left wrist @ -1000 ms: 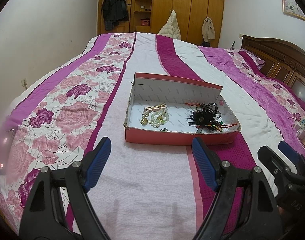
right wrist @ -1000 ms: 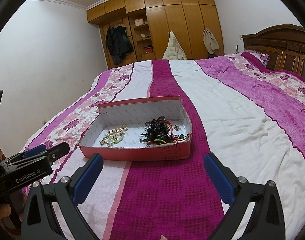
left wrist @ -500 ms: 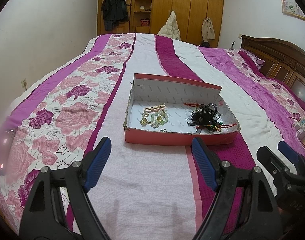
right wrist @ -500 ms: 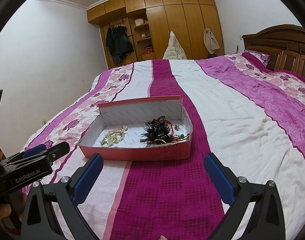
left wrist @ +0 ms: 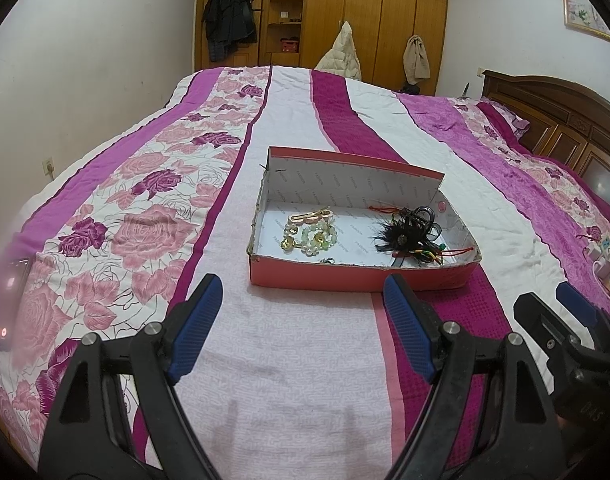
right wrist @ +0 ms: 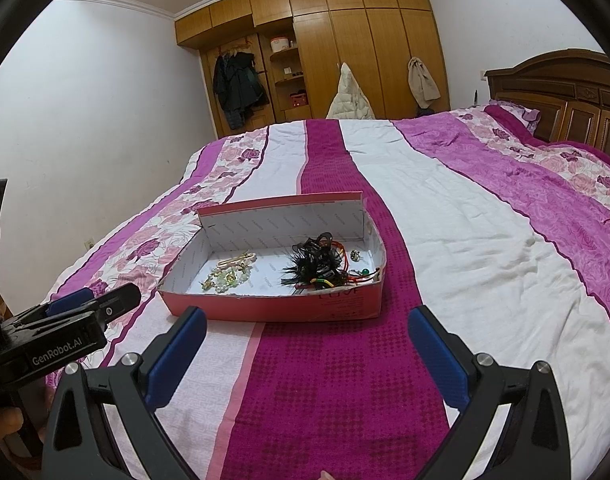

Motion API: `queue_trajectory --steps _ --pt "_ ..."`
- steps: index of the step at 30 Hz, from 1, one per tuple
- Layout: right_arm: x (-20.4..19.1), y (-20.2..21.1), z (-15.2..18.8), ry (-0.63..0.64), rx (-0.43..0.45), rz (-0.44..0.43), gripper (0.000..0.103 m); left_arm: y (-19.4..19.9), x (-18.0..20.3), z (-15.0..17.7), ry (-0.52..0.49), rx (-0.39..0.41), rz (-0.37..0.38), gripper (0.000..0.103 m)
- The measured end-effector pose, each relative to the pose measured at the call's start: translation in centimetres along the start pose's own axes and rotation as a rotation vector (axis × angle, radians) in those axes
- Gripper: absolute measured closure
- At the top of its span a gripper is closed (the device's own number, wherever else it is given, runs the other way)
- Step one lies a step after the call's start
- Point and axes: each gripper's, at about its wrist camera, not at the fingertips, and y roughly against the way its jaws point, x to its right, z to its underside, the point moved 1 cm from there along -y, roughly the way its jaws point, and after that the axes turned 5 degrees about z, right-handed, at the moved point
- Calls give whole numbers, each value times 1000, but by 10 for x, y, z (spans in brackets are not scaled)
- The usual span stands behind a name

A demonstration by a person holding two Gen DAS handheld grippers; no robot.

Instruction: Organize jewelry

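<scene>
left gripper [left wrist: 301, 312] with blue ribbed pads, spread wide and empty above the striped pink floral bedspread [left wrist: 145, 232]; right gripper [right wrist: 305, 344] likewise parted, holding nothing, both short of the shallow red cardboard box [left wrist: 361, 280]. contents: pale green and gold bead bracelets [left wrist: 311, 236] at the box's left, tangled black feathered hair clip with red cords [left wrist: 411, 236] at its right. handling, as judged: lower one claw over the near wall, pinch a single piece, lift slowly so cords do not drag neighbours.

A wide bed [left wrist: 305, 380] carries a quilt striped magenta, white and rose-printed. A shallow red cardboard box [left wrist: 345, 280] sits on it near the middle. A phone [left wrist: 5, 304] lies at nine o'clock, small packets [left wrist: 607, 264] at three.
</scene>
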Motion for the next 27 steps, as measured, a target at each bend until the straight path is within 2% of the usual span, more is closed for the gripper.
queue_trajectory --steps 27 --pt "1 1 0 -3 1 -1 0 1 2 -3 0 -2 5 28"
